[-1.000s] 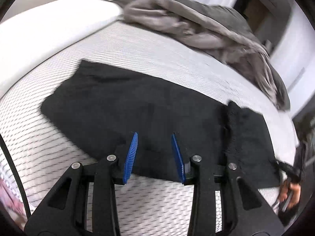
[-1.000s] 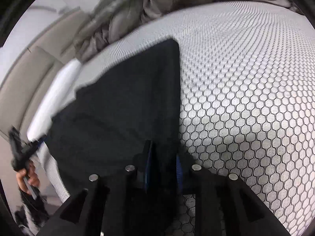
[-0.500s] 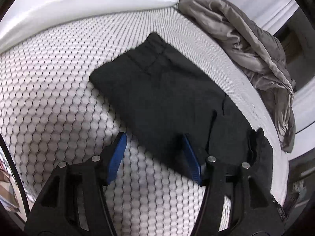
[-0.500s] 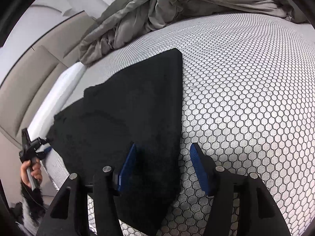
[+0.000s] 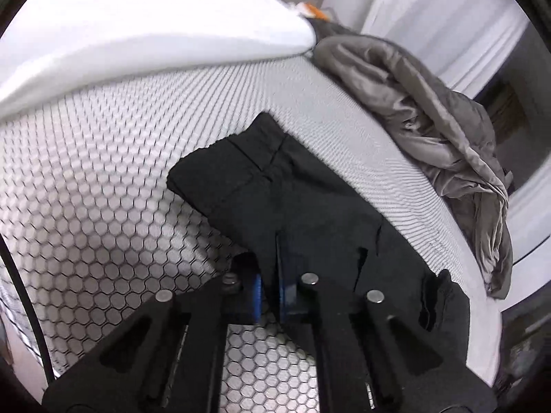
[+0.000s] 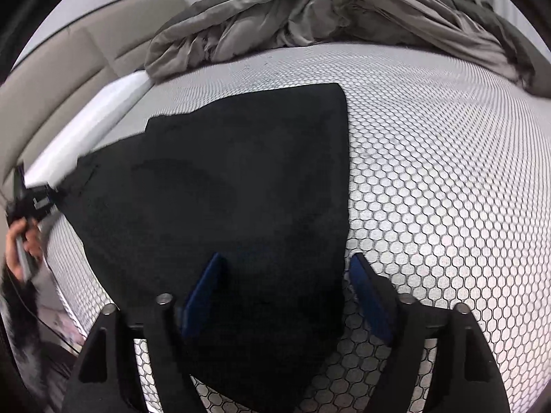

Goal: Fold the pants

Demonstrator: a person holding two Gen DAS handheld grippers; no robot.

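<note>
Black pants lie folded flat on the honeycomb-patterned mattress, waistband toward the pillow. My left gripper is shut, its blue pads pinching the pants' near edge, which rises in a ridge between them. In the right wrist view the pants spread out ahead. My right gripper hovers over their near end with its jaws opening wide; the cloth lies under the gap and neither pad presses on it. The left gripper shows at the far left of that view, held by a hand.
A crumpled grey blanket is heaped along the far side of the mattress, seen as a grey blanket in the left view. A white pillow lies past the waistband. A beige headboard stands behind. The mattress edge drops off near the left gripper.
The left gripper came down to the pants' near edge and went from open to shut on it. The right gripper let go of the cloth and spread wide.
</note>
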